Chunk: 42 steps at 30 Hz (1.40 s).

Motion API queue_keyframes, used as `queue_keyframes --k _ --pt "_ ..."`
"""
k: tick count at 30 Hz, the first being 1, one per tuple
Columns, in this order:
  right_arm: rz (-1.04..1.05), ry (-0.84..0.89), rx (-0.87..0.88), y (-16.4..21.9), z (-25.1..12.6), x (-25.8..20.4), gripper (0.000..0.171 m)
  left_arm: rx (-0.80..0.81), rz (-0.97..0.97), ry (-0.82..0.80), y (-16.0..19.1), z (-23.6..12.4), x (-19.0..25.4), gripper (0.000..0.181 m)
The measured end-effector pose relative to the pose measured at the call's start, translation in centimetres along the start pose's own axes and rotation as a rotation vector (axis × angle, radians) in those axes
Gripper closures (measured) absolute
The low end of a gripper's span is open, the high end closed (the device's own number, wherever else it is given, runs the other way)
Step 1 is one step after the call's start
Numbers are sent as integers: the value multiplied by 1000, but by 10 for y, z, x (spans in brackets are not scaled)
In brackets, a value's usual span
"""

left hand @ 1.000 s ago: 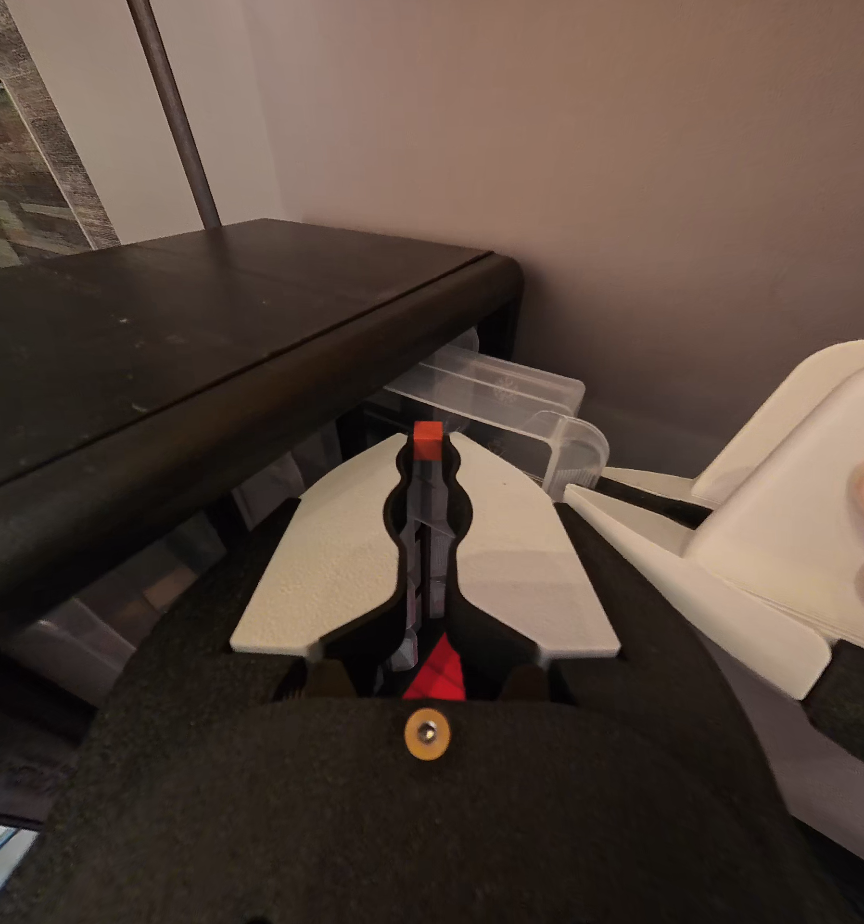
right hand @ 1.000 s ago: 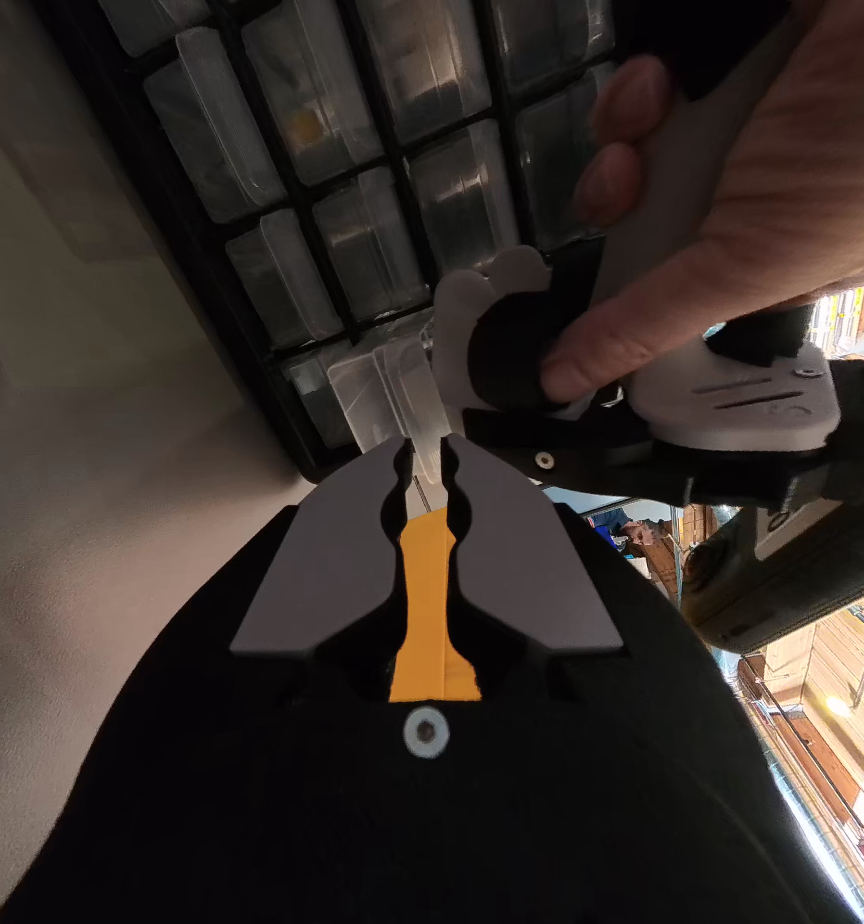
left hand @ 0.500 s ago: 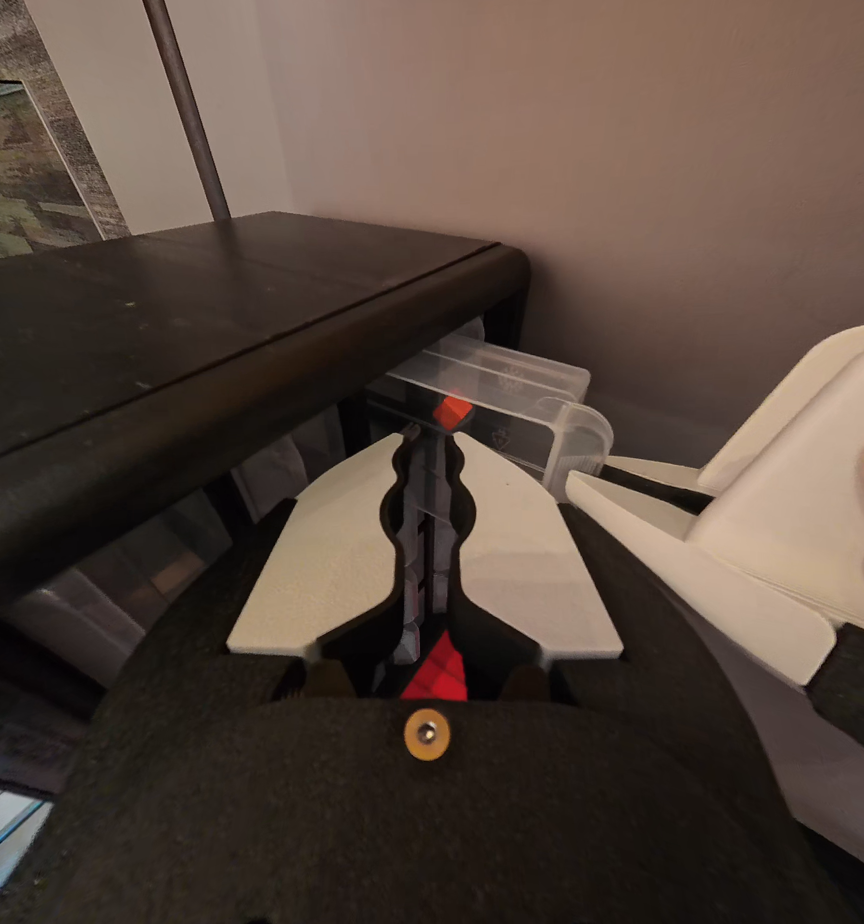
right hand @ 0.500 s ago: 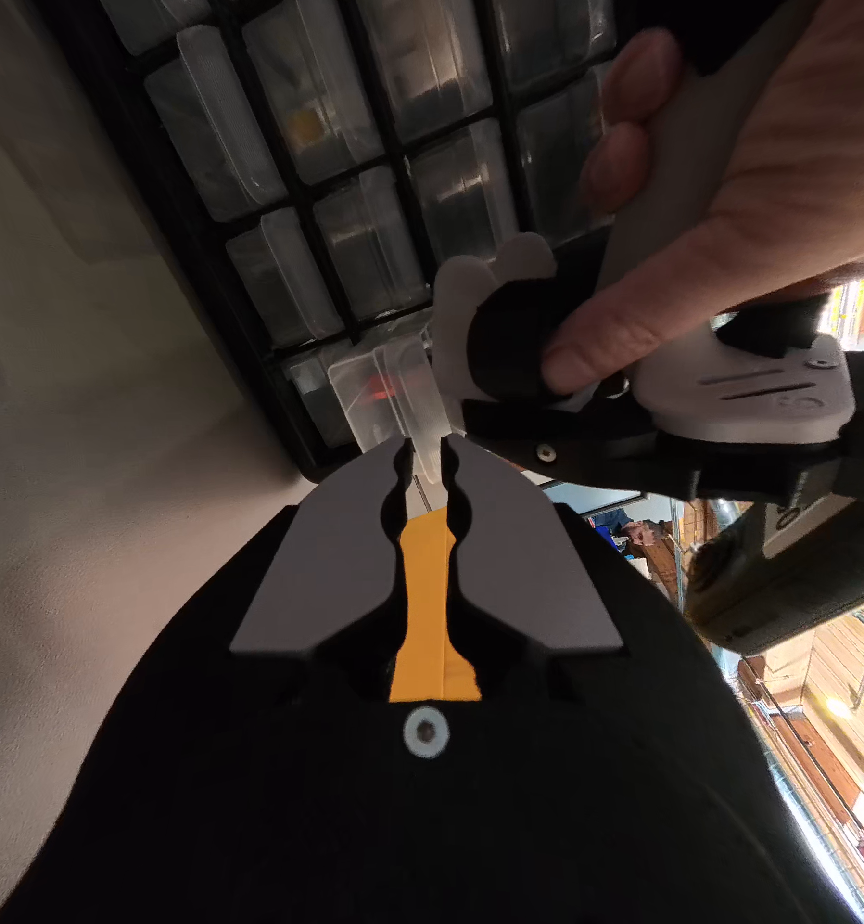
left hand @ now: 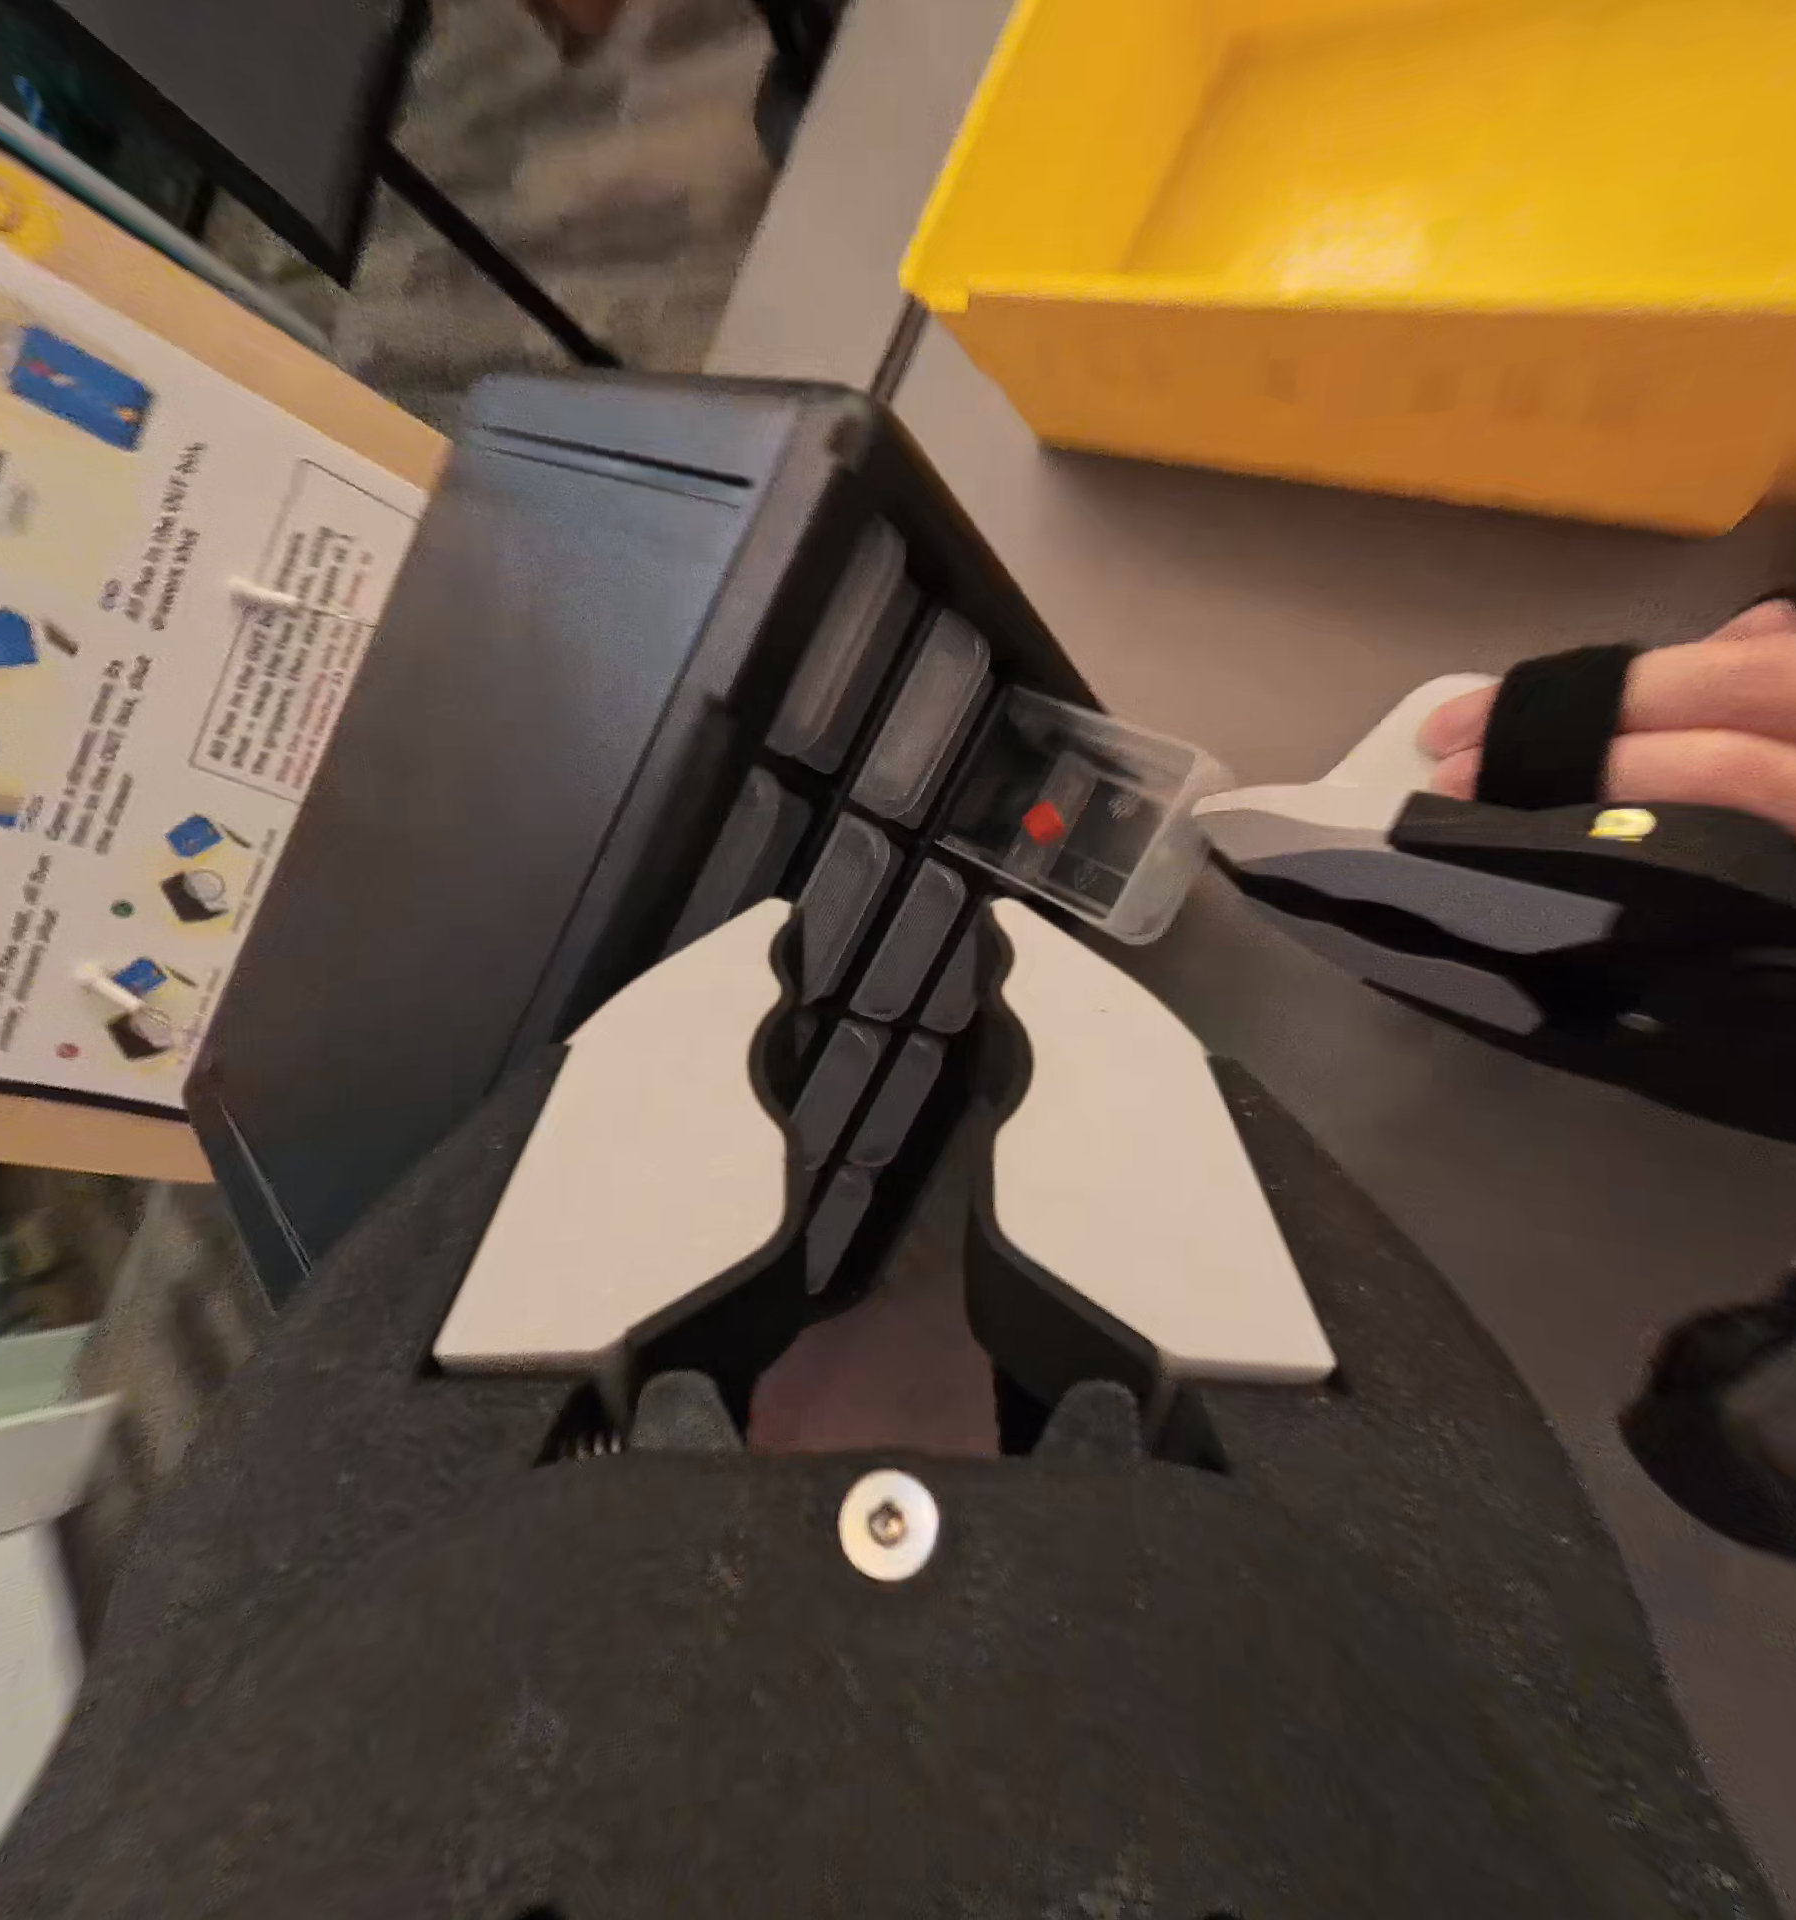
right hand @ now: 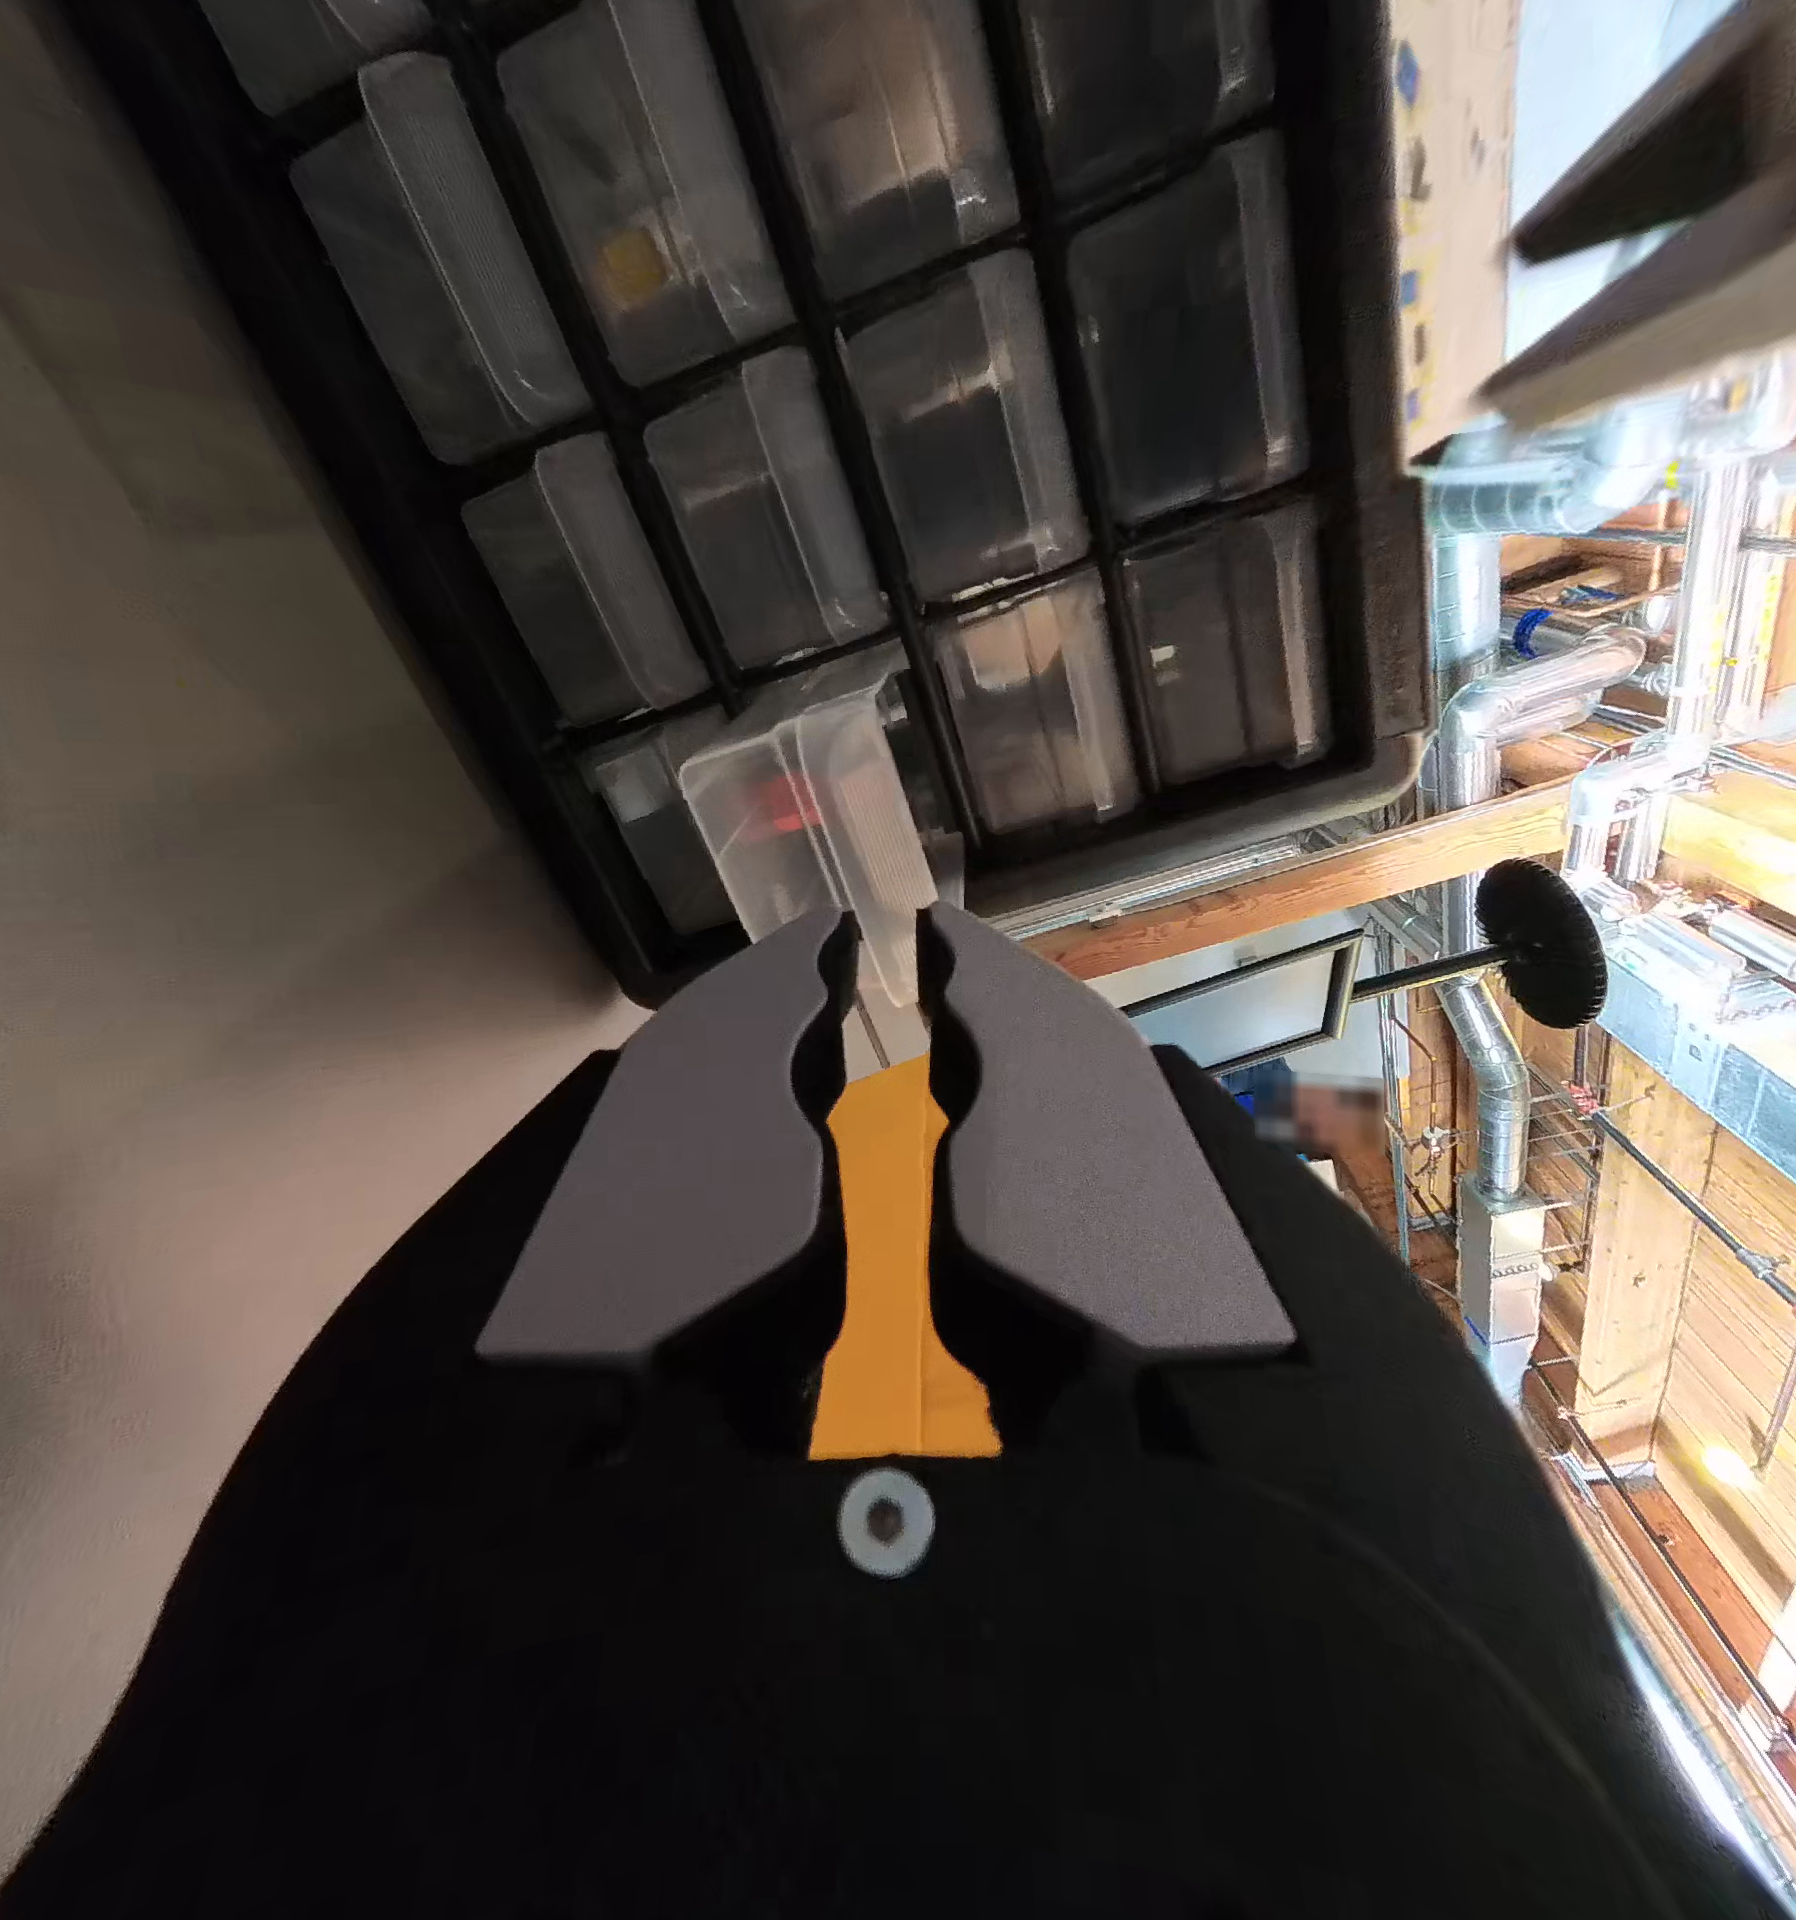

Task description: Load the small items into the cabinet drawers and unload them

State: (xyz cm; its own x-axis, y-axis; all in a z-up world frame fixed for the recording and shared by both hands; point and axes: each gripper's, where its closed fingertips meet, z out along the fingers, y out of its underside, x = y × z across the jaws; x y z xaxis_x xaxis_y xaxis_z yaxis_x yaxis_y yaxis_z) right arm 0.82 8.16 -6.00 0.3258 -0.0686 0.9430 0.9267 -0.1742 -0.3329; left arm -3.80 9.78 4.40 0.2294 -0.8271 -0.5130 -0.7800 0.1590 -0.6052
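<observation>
A: Left wrist view. The left gripper (left hand: 889, 925) hangs above the black plastic cabinet (left hand: 520, 748), fingers spread, nothing between them. One clear plastic drawer (left hand: 1081, 821) is pulled out of the grid of shut drawers. A small red cube (left hand: 1042, 821) lies on its floor. The right gripper (left hand: 1216, 821) meets the drawer front, with a hand (left hand: 1642, 717) behind it.

B: Anything else on the table?

A: A yellow plastic bin (left hand: 1393, 395) well apart beyond the cabinet, and a printed instruction sheet (left hand: 94, 675) just beside the cabinet's far side.

B: Right wrist view?

A: The right gripper (right hand: 889, 961) is pinched on the drawer's clear pull tab (right hand: 889, 883). The cube (right hand: 785, 805) shows as a red smear through the drawer wall. Neighbouring drawers are all shut; one holds something yellow (right hand: 629, 255), too blurred to name.

B: Step in hand, by your reading?

A: The cube looks loaded, so closing comes next. I would push straight along the slot and keep the tab level, since a skewed drawer may jam in its frame. Go slowly, or the light cube could slide forward. The left gripper should keep clear of the drawer's path
</observation>
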Motion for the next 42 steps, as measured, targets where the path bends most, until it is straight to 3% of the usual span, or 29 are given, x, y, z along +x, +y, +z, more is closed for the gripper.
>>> queue_keyframes --k 3,6,11,17,22,26,42 --pt "5 16 -3 1 3 0 159 150 -159 95 6 -37 -1 134" --pt "2 40 -6 2 8 1 159 165 -240 158 25 -66 -3 123" --pt "-17 73 -23 1 25 -2 153 279 -324 169 32 -102 -26 120" --pt "-12 103 -54 4 47 -1 151 425 -458 322 31 -131 -44 112" --pt "-31 105 -52 5 52 -1 149 509 -521 349 42 -139 -63 118" --pt "-46 86 -53 6 58 -6 139 504 -532 376 49 -138 -67 118" --pt "-32 80 -37 4 60 -11 135 445 -547 346 65 -131 -78 119"
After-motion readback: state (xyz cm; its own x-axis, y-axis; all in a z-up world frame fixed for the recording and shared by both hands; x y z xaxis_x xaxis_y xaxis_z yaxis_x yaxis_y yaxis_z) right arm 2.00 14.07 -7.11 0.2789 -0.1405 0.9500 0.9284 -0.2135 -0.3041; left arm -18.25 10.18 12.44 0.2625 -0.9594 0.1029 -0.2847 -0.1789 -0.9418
